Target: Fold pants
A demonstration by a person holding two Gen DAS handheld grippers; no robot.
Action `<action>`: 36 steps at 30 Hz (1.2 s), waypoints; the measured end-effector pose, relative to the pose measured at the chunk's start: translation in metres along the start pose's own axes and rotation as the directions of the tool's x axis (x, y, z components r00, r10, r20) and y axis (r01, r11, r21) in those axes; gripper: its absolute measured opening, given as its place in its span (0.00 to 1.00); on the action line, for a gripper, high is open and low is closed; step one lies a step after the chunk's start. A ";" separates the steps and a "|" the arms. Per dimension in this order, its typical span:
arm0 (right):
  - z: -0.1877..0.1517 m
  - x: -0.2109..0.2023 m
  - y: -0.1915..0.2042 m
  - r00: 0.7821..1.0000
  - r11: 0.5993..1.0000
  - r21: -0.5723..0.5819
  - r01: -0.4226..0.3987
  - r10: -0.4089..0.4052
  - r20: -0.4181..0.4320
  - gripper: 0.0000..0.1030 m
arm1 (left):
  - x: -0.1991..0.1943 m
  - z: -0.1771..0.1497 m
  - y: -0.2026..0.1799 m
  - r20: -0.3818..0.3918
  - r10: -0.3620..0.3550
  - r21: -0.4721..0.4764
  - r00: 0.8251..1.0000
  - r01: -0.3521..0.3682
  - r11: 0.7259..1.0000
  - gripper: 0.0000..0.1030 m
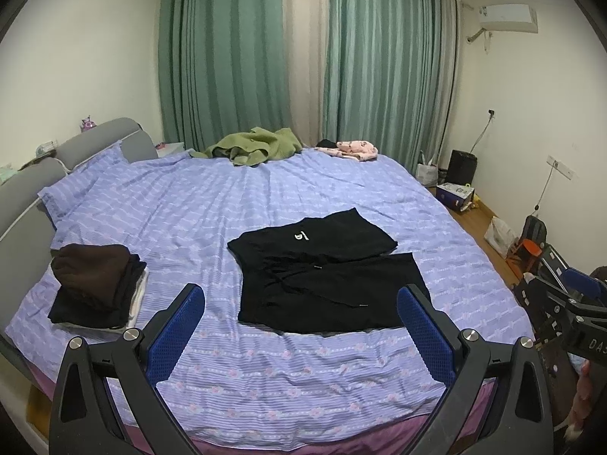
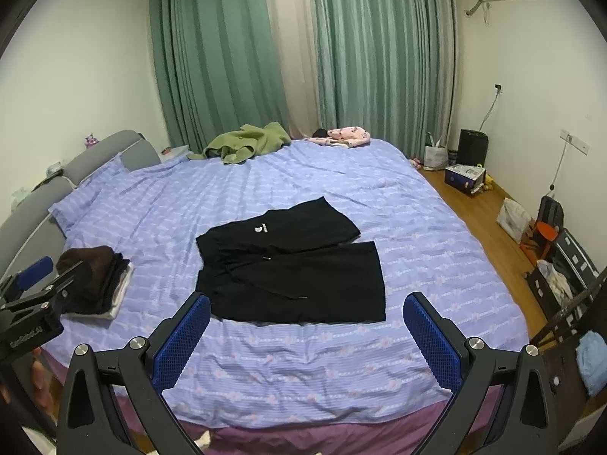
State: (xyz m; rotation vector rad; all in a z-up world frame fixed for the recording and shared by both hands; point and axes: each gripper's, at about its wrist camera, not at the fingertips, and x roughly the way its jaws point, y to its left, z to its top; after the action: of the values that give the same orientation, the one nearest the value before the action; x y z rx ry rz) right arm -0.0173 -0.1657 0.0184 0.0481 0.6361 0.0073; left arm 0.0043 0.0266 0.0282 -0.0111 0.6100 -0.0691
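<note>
a bed (image 1: 159,204) with a purple sheet holds black pants (image 1: 326,276) spread flat near its front edge, a stack of folded clothes (image 1: 95,284) lying to their left; the left gripper (image 1: 299,318) and right gripper (image 2: 307,326) hover above the edge, fingers apart, holding nothing.

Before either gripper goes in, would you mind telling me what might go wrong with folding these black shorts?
1. The loose drawstring lies across the front of the black fabric shorts; an open finger could snag it or the fold could trap it.
2. The lilac patterned bedsheet is soft and wrinkled, so a pinch at the hem may catch it too.
3. The stack of folded dark clothes sits close on the left; a wide swing might topple it.
</note>
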 end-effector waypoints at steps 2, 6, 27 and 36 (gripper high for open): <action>-0.001 0.003 0.005 1.000 1.000 0.002 0.013 -0.013 -0.004 1.00 | 0.005 -0.002 0.007 -0.008 -0.005 0.002 1.000 0.005 1.000 1.00; -0.006 0.013 0.012 0.999 0.999 0.006 0.041 -0.041 -0.013 1.00 | 0.020 -0.008 0.025 -0.030 -0.008 -0.003 1.000 0.008 1.000 1.00; -0.008 0.151 0.023 0.988 0.994 -0.033 0.102 -0.105 -0.113 1.00 | 0.173 -0.020 0.068 -0.203 0.034 -0.070 0.979 -0.050 0.996 1.00; -0.013 0.239 -0.009 0.970 0.992 0.012 0.127 -0.121 -0.213 1.00 | 0.266 -0.035 0.069 -0.326 0.059 -0.085 0.944 -0.092 0.992 1.00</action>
State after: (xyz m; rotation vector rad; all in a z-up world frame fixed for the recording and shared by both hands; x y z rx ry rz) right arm 0.1667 -0.1692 -0.1343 0.0320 0.8515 -0.1180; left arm 0.2057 0.0774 -0.1550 -0.0733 0.9414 0.0353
